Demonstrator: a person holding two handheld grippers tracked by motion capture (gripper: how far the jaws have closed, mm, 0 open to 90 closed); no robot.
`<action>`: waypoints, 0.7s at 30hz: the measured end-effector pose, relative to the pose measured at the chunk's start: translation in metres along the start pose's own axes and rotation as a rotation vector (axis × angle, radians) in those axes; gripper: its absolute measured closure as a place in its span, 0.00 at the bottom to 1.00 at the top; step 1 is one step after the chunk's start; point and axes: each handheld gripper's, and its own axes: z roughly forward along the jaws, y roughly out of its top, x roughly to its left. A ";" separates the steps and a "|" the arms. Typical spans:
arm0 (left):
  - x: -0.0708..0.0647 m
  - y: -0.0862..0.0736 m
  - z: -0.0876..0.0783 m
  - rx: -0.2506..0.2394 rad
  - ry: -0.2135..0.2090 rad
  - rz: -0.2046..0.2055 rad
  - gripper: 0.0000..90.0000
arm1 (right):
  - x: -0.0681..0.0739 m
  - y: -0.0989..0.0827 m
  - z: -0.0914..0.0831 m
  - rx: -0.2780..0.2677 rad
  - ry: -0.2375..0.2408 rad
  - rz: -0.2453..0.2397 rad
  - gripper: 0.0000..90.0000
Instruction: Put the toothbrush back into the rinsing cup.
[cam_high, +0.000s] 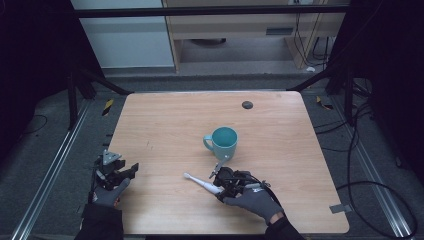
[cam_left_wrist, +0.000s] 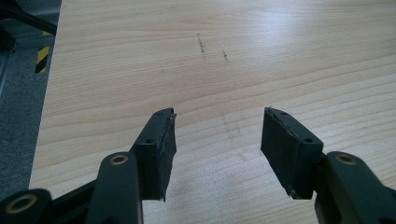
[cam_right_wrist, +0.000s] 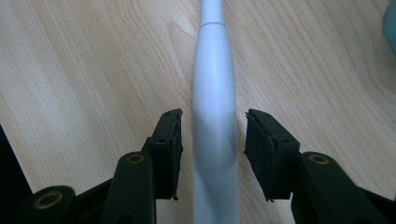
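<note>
One white toothbrush (cam_right_wrist: 214, 107) between right gripper (cam_right_wrist: 213, 122) fingers, seemingly untouched, left gripper (cam_left_wrist: 218, 122) wide, empty, one teal mug (cam_high: 223, 141)

White toothbrush (cam_high: 201, 183), teal mug (cam_high: 223, 142), pale wood-grain table (cam_high: 165, 125), seemingly grey gloves (cam_high: 256, 201).

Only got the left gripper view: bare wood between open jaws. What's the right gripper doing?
Observer: The right gripper straddles a white toothbrush handle lying on the table; a slim gap shows each side, pads not yet pressing.
Operator: Anything near it?
Observer: A teal mug stands upright just beyond, handle toward the left gripper's side.
Operator: Where's my left gripper?
Observer: The left gripper sits near the table's left edge, well apart from both.
</note>
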 end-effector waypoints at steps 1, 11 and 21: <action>0.000 0.000 0.000 0.000 0.000 0.001 0.49 | 0.000 0.000 0.001 0.007 -0.004 0.001 0.63; 0.000 0.000 0.000 0.001 -0.001 0.000 0.49 | -0.002 0.002 0.011 0.055 0.002 0.003 0.70; 0.000 0.000 0.000 0.001 -0.002 0.000 0.49 | -0.001 0.002 0.013 0.065 -0.008 0.022 0.73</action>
